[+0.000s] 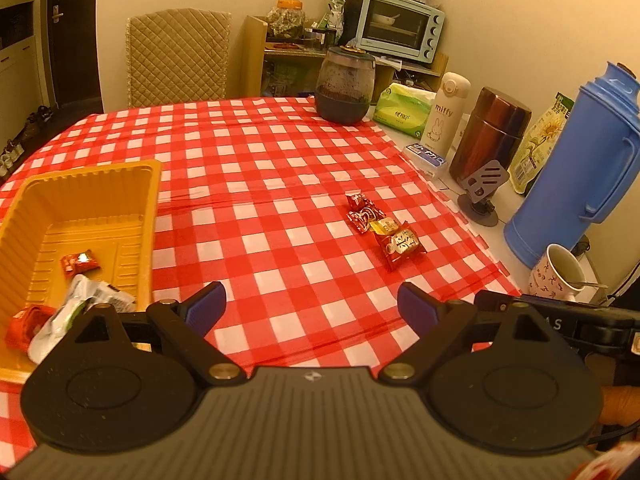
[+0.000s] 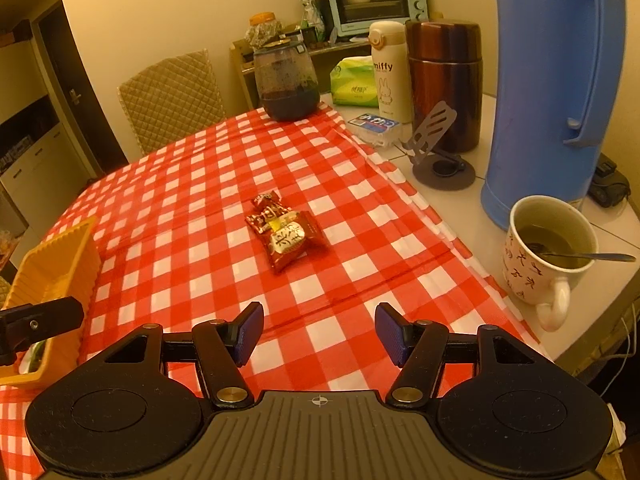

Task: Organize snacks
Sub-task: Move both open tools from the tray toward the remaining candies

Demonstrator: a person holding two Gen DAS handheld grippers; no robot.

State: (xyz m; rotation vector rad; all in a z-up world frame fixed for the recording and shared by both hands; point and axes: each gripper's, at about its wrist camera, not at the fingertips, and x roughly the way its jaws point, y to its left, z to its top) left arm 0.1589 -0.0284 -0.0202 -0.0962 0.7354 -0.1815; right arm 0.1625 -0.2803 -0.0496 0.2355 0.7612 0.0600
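Both tongs (image 1: 312,304) (image 2: 319,330) tilted down, agape

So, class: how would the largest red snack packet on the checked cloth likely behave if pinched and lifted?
The largest red snack packet looks like a puffy foil wrapper, so probably light and crushable. Its glossy film may slip. Smaller candies touch it, so they may shift.

Warm, dim yellow indoor light; soft shadows; strong fisheye bending and dark corners; mild blur throughout.
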